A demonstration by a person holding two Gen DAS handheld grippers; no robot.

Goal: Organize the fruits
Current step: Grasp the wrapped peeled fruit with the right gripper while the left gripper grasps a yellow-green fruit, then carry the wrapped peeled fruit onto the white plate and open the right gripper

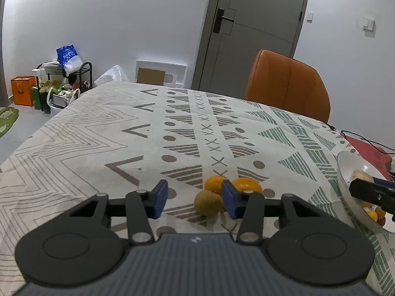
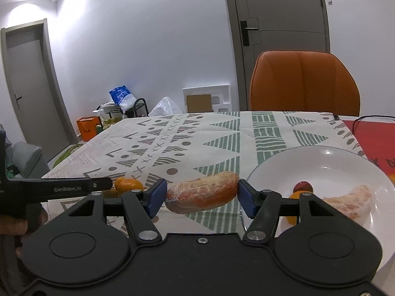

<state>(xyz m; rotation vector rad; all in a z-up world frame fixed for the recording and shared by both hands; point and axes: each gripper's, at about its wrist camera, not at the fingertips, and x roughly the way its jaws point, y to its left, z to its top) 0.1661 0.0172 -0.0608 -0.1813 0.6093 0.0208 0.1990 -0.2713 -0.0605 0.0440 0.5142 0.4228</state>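
- Peeled pomelo segment sits nearest the right wrist camera, pinched end to end between the blue pads of the right gripper and carried above the patterned tablecloth, just left of the white plate.
- It looks soft and membrane-wrapped, so it should be light but easy to bruise; the wrap looks slippery. Judging by its curve, a hold across the thick middle would be steadier than this hold on the tapering ends, and only gentle pressure seems wise.
- On the plate lie a second pomelo segment, an orange fruit partly hidden by the gripper, and a small red fruit.
- Left gripper hovers low over the cloth with its fingers part-way apart; no pad presses on anything.
- Greenish-brown round fruit lies just inside its right pad, with two oranges touching it behind. These look firm and smooth and may roll; squeezing across the widest part should hold best.
- Further out stand an orange chair at the far table edge and a grey door behind it.
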